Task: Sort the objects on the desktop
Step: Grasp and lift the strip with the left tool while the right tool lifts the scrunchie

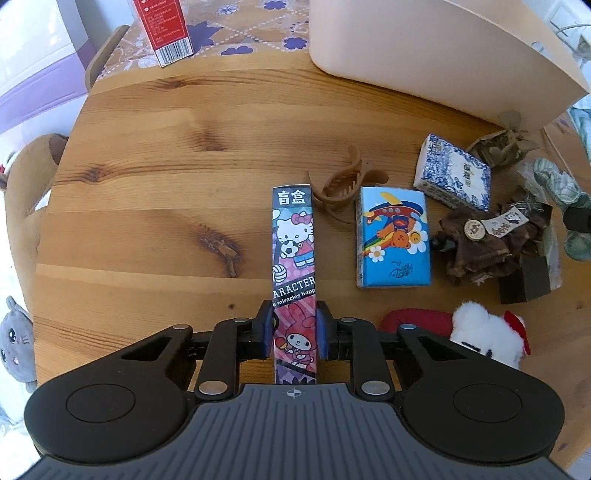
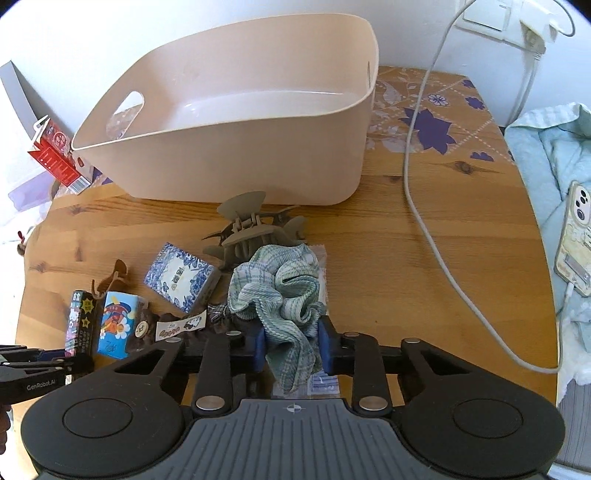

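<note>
My left gripper is shut on a long Hello Kitty blind box, held over the wooden table; the box also shows in the right wrist view. My right gripper is shut on a green checked scrunchie. A beige tub stands behind the clutter, open and empty. On the table lie a blue bear tissue pack, a blue-and-white floral pack, a brown hair claw, a brown scrunchie and a grey-green hair claw.
A red carton stands at the far left on a floral cloth. A white plush with a red hat lies near my left gripper. A white cable crosses the table's right side. A phone lies on bedding beyond the right edge.
</note>
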`<state>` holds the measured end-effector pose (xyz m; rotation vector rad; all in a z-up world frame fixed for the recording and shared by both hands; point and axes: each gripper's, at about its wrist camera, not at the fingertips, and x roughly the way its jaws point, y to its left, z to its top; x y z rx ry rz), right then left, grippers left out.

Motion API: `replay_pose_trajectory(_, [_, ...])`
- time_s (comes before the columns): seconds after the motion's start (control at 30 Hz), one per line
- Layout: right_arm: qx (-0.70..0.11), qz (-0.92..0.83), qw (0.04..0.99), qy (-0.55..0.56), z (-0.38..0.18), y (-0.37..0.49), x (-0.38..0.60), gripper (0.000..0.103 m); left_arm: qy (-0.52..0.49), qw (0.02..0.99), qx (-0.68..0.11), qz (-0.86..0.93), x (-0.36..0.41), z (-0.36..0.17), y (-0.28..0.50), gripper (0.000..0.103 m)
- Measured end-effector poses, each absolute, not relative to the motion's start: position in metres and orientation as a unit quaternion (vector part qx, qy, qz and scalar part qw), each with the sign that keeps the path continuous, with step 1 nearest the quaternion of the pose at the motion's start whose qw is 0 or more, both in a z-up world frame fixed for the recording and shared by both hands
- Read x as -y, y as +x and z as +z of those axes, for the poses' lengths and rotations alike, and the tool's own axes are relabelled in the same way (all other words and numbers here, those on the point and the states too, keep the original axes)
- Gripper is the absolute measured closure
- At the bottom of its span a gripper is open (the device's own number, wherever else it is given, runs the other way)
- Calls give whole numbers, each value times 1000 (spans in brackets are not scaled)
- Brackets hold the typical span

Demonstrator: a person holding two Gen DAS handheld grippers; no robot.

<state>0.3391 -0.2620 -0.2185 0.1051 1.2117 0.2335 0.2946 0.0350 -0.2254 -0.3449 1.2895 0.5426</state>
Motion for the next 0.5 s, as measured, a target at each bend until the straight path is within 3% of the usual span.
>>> replay_pose_trajectory(0.5, [-537,113,833,66,-180,321,266,80,-135,785,-552,248,-42,-166,291,80])
